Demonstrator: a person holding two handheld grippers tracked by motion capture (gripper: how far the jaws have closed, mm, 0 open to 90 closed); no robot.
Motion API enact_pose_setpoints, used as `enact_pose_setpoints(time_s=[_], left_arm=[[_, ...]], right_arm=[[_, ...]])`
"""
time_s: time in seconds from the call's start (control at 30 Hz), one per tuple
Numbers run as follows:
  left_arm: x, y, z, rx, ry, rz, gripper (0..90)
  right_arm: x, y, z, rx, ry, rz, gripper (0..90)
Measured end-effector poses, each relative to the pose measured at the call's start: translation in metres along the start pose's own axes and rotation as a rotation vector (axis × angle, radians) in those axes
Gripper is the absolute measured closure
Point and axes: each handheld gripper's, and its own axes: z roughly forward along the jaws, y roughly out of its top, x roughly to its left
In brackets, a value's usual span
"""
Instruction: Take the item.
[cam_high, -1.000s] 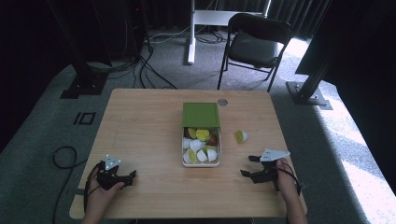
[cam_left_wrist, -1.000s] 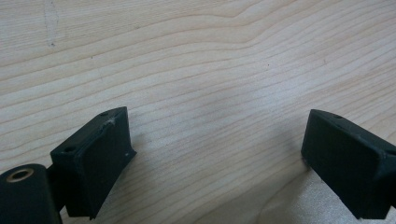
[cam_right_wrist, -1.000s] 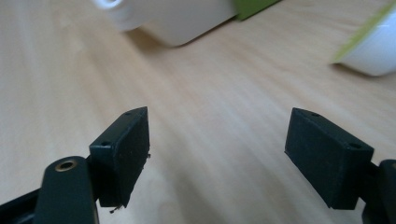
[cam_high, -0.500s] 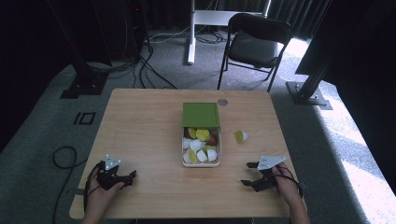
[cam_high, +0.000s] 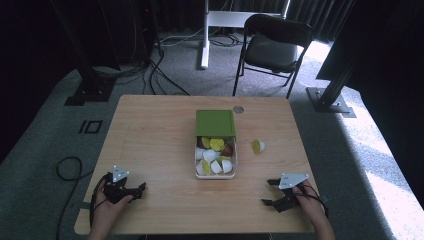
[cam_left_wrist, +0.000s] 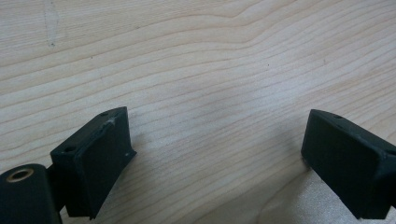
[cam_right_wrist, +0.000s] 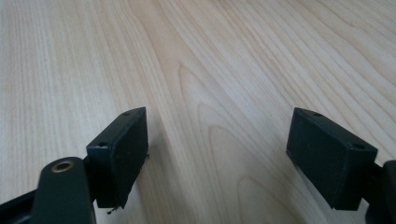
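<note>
Both grippers rest on a wooden table (cam_high: 160, 130), jaws spread wide and empty. The left gripper (cam_high: 135, 189) and right gripper (cam_high: 268, 192) flank a white tray (cam_high: 196, 161) of capsules.

Grey carpet (cam_high: 45, 150), black folding chair (cam_high: 272, 47) (sunlit right side)

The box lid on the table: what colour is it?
Green. The lid shows best in the high view.
</note>
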Motion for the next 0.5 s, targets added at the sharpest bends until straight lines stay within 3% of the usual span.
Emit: enact_pose_setpoints(time_s=[0.5], left_arm=[[0.0000,-0.0001,0.0000,0.000,0.000,0.001,9.5]], right_arm=[[0.0003,-0.0005,0.0007,0.013,-0.011,0.004,12.6]])
